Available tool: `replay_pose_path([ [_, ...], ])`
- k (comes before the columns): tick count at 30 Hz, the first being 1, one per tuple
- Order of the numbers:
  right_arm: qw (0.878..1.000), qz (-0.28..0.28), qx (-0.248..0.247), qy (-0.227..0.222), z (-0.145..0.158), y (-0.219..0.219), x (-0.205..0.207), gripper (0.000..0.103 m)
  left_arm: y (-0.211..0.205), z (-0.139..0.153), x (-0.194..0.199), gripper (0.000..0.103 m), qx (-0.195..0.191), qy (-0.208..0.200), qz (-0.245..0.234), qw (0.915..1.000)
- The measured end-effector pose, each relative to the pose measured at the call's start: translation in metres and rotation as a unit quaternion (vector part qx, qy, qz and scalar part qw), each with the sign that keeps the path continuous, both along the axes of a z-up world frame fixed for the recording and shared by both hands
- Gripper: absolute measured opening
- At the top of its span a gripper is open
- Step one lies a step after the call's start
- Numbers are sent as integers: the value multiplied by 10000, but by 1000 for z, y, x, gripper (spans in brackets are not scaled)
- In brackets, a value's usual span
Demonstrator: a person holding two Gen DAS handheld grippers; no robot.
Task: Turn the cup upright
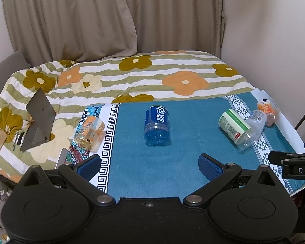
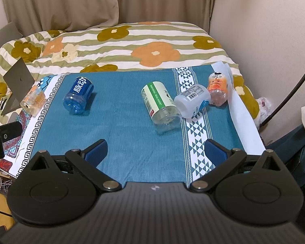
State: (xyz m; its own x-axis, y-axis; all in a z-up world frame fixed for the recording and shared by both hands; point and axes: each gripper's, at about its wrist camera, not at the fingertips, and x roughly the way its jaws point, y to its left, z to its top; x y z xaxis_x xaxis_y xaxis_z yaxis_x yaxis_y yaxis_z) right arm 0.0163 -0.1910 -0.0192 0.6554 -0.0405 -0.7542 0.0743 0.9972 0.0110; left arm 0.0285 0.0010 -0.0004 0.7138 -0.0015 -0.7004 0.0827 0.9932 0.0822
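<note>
Several cups cut from plastic bottles lie on their sides on a teal cloth [image 1: 132, 162]. A blue-labelled cup [image 1: 157, 125] lies mid-table, also seen in the right wrist view [image 2: 78, 95]. A green-labelled cup [image 1: 234, 129] [image 2: 160, 103], a white cup [image 1: 257, 122] [image 2: 193, 100] and an orange cup [image 1: 267, 110] [image 2: 218, 89] lie at the right. An orange-and-clear cup [image 1: 90, 131] [image 2: 33, 100] lies at the left. My left gripper [image 1: 149, 162] is open and empty in front of the blue cup. My right gripper [image 2: 155, 149] is open and empty in front of the green cup.
A floral quilt [image 1: 132, 75] covers the bed behind the table. A half-open laptop [image 1: 38, 120] sits on it at the left. Curtains [image 1: 81, 20] hang behind. A wall [image 1: 274, 40] and a dark cable [image 2: 290, 89] are at the right.
</note>
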Motion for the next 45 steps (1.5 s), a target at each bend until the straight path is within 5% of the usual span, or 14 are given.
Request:
replay_pose_path([
  [33, 9999, 28, 12, -163, 11, 5, -3, 103, 2, 9, 1, 103, 16, 16, 25, 10000],
  [45, 9982, 578, -124, 80, 6, -15, 44, 103, -11, -5, 39, 103, -9, 418, 334, 9986],
])
